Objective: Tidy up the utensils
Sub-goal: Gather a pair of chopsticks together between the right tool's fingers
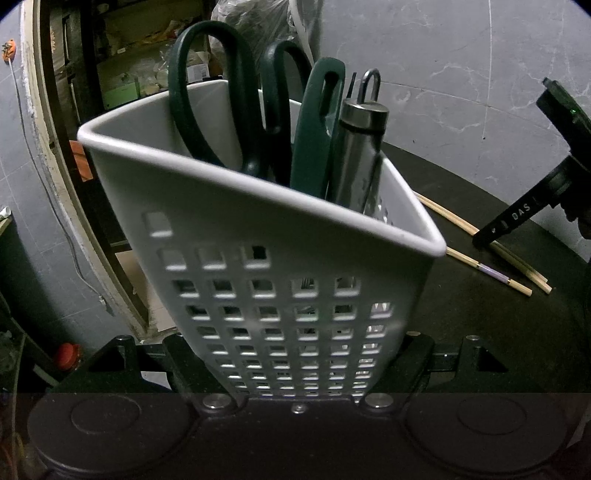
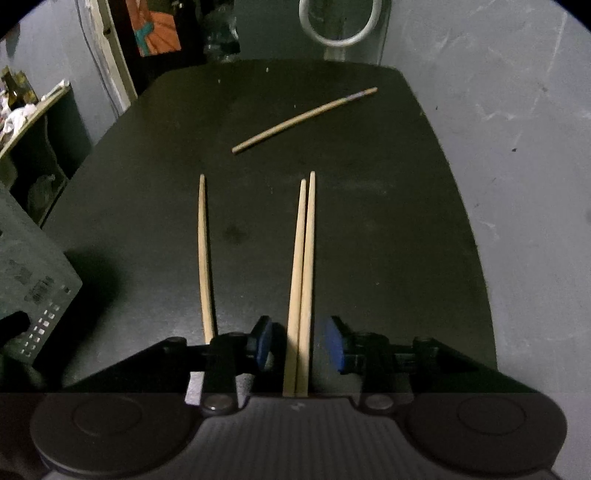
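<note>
My left gripper is shut on a white perforated utensil holder, tilted toward the camera. In it stand dark green scissors, a green-handled utensil and a steel-handled tool. Chopsticks lie on the black table to its right, where the right gripper's finger reaches down. In the right wrist view my right gripper is open with its blue pads either side of two chopsticks lying side by side. A third chopstick lies left of the fingers, a fourth farther off.
The black table ends at a grey marble floor on the right. The holder shows at the left edge of the right wrist view. A shelf with clutter stands behind, and a white ring-shaped object beyond the table's far edge.
</note>
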`<state>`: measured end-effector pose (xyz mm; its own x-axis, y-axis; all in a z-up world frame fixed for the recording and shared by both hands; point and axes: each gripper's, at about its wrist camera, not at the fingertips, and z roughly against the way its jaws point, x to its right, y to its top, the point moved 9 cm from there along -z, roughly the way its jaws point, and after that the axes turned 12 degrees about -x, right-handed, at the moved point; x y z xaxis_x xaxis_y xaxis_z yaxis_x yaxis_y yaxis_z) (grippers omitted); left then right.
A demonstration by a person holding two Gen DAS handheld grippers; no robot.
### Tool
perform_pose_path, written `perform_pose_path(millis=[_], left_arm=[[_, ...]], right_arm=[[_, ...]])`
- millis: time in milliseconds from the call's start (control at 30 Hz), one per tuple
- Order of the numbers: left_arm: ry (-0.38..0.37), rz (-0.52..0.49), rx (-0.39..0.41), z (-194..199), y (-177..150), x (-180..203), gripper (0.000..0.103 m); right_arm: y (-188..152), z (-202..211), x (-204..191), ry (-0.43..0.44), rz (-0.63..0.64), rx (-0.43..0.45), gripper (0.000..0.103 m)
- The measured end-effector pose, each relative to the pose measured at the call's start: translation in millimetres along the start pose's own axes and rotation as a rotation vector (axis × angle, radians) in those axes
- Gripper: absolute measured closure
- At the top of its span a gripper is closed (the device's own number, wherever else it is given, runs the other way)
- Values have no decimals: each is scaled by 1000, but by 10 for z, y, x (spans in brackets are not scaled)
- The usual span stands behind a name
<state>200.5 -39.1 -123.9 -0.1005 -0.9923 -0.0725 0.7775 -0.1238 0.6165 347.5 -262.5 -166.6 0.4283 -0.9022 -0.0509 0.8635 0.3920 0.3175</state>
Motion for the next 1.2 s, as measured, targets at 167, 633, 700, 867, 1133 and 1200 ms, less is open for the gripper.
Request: perform_pose_path(millis=[167, 633, 700, 867, 1133, 1200], left_arm=[[2, 2, 1, 2, 2, -1, 24], [6, 7, 1, 7, -7, 10, 24], [6, 8, 2, 8, -11, 11, 24], [6, 8, 1, 9, -12, 12, 24], [9, 7, 3, 5, -14, 19, 24], [9, 7, 3, 6, -17, 19, 24]], right_arm=[[32, -23, -10, -14, 1, -23, 66], [91, -26, -33, -18, -8, -46, 88], [96, -30, -31, -19, -10, -50, 89], [107, -31, 5, 13, -30, -52, 90], [53, 3, 70, 43, -38, -53, 89], [38, 8, 44, 28, -13, -55, 89]])
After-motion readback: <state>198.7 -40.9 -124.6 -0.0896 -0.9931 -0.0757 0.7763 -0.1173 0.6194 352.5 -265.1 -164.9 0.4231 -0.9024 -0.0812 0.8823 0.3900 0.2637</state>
